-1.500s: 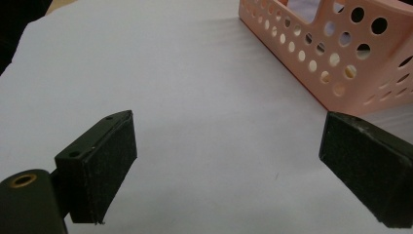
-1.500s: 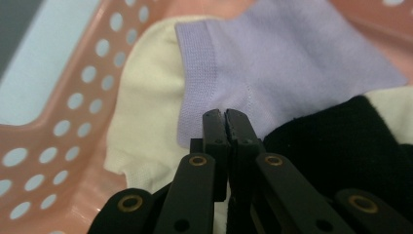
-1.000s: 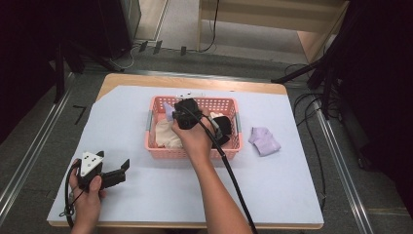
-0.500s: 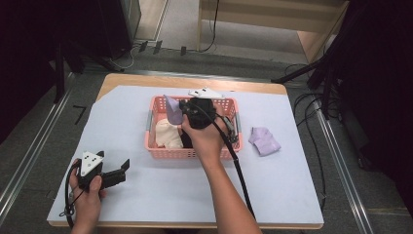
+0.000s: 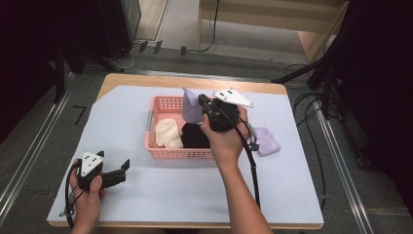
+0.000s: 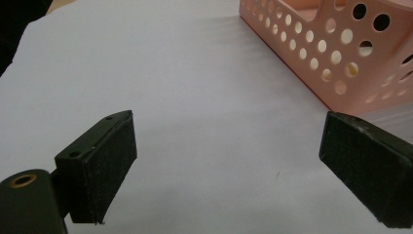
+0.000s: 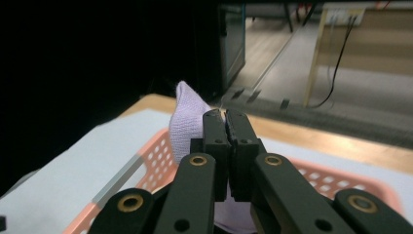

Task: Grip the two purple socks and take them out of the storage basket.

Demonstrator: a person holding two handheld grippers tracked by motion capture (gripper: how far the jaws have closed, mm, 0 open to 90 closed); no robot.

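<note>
So here's what we've got: the right claw (image 7: 225,119) is clamped tight on a lavender sock (image 7: 187,122), jaws pressed together with the fabric pinched between them. In the high view that same sock (image 5: 191,105) hangs up above the pink basket (image 5: 168,152), with the right claw (image 5: 203,103) raised over the basket's middle and its grey plate on top. The right hand (image 5: 225,139) grips the handle from behind, cable trailing down along the forearm.

Inside the basket we can see a cream-coloured cloth (image 5: 168,132) at the left and a black cloth (image 5: 195,136) next to it. Just beside the basket on its right, lying on the desk, is a second lavender piece (image 5: 265,141).

The left claw (image 5: 122,168) is spread wide with nothing between its jaws, resting low on the desk (image 5: 160,195) near the front left corner, well apart from the basket. From the left gripper view we look across the pale desk cover (image 6: 195,97) between the two pads, with a corner of the pink basket (image 6: 331,63) showing at upper right. The left hand (image 5: 87,192) holds it there.
</note>
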